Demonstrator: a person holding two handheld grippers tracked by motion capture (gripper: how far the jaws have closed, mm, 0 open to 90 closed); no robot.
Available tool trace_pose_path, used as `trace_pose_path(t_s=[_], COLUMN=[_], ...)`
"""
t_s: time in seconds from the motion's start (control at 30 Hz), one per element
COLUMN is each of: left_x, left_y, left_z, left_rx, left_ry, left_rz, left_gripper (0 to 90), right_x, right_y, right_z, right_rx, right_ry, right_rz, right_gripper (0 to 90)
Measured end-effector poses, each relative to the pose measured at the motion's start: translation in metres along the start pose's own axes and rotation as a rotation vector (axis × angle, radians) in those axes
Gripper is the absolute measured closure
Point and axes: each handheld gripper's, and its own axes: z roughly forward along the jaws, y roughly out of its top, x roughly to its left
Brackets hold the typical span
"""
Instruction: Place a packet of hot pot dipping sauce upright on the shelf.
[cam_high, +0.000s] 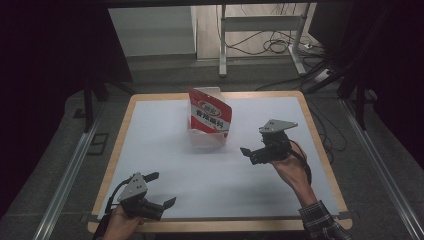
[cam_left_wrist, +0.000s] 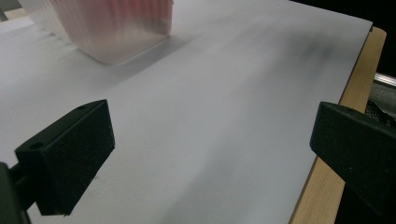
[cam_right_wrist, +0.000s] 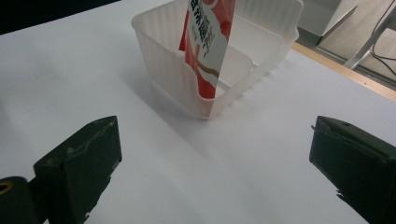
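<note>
Right gripper (cam_high: 256, 151) released, empty, aimed at bin (cam_right_wrist: 187, 100) just ahead; pouch (cam_right_wrist: 208, 42) leans inside, propped by wall. Left gripper (cam_high: 161, 189) released, idle, well back.

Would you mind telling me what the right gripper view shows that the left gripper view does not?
The right gripper view alone shows the red-and-white packet standing inside the translucent bin, with the bin's open rim. The left gripper view alone shows the table's wooden edge and just the bin's lower corner. Both share the white table surface and a pair of open black jaws.
</note>
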Motion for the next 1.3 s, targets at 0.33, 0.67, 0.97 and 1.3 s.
trace_pose_path(t_s=[0.33,0.67,0.97,1.3], left_x=[0.0,0.001,0.0,0.0], left_y=[0.0,0.0,0.0,0.0], left_z=[0.0,-0.001,0.0,0.0], left_rx=[0.0,-0.001,0.0,0.002], left_ry=[-0.002,-0.002,-0.001,0.0], left_rz=[0.001,-0.002,0.0,0.0], left_gripper=[0.0,0.0,0.0,0.0], right_x=[0.003,0.005,0.01,0.014], right_y=[-0.01,-0.026,-0.032,-0.041], right_z=[-0.005,-0.006,-0.017,-0.031], right_rx=[0.001,0.01,0.018,0.021], right_ry=[-0.01,-0.017,-0.036,-0.064], right_rz=[0.004,0.008,-0.014,-0.022], right_gripper=[2.1,1.6,0.6,0.5])
